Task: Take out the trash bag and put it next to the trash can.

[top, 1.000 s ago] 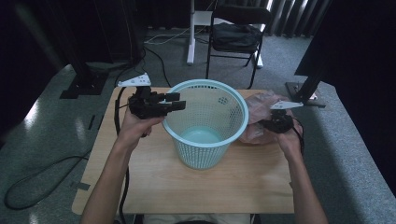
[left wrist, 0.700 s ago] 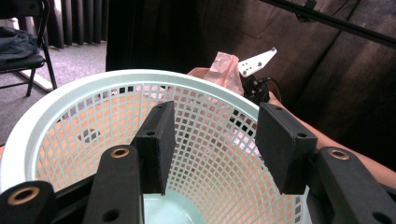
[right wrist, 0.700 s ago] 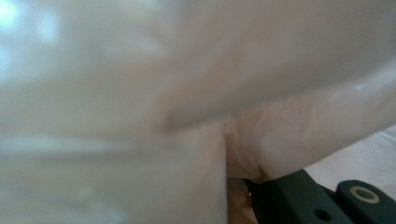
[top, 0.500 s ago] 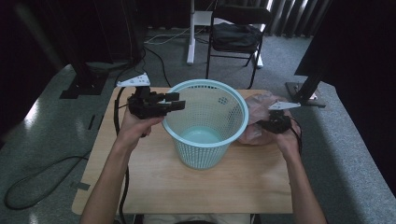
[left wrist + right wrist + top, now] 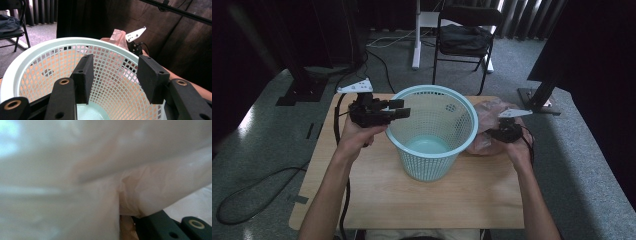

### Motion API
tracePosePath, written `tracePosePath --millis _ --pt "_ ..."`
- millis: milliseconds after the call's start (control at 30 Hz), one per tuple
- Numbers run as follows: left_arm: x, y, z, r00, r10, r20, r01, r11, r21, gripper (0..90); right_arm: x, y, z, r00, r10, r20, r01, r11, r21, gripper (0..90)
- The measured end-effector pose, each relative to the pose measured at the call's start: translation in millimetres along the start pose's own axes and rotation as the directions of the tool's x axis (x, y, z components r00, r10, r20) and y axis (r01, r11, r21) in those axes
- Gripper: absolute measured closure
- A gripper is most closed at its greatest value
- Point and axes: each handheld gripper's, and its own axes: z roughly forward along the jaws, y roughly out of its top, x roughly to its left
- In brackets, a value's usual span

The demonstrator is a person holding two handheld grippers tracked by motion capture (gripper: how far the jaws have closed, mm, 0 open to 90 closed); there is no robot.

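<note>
**Basket steadied, bag pinched**

On the wooden worktop stands a pale-blue mesh plastic basket. At its 3 o'clock lies a crumpled translucent pinkish plastic bag, pinched by the right hand-held gripper. The left hand-held gripper, jaws wide, straddles the rim at 9 o'clock.

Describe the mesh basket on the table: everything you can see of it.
The mesh basket is pale turquoise plastic, round, tapering to a solid bottom, with lattice walls and a thick smooth rim. It stands upright and empty near the middle of the wooden table. The left tool reaches over its rim with jaws apart, one pad inside the wall, one outside. A crumpled pinkish plastic bag lies against its right side, where the right tool is.
</note>
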Motion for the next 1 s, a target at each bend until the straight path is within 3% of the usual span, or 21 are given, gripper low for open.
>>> tracePosePath --millis 533,867,1000 --pt "0.4 -0.1 1.6 1.0 -0.002 0.001 0.002 1.0 0.004 47.4 -1.5 -1.6 1.2 1.0 0.003 -0.007 -0.003 1.0 0.014 73.9" --pt "0.4 -0.4 1.1 1.0 0.0 0.001 0.0 1.0 0.004 47.3 -3.0 -2.4 -0.9 0.9992 0.011 -0.038 -0.009 0.999 0.053 54.4" --pt "-0.1 -0.6 2.3 1.0 0.002 0.002 -0.002 1.0 0.006 47.3 -2.7 -2.2 -2.7 0.9998 0.003 -0.021 -0.001 0.998 0.07 50.3"
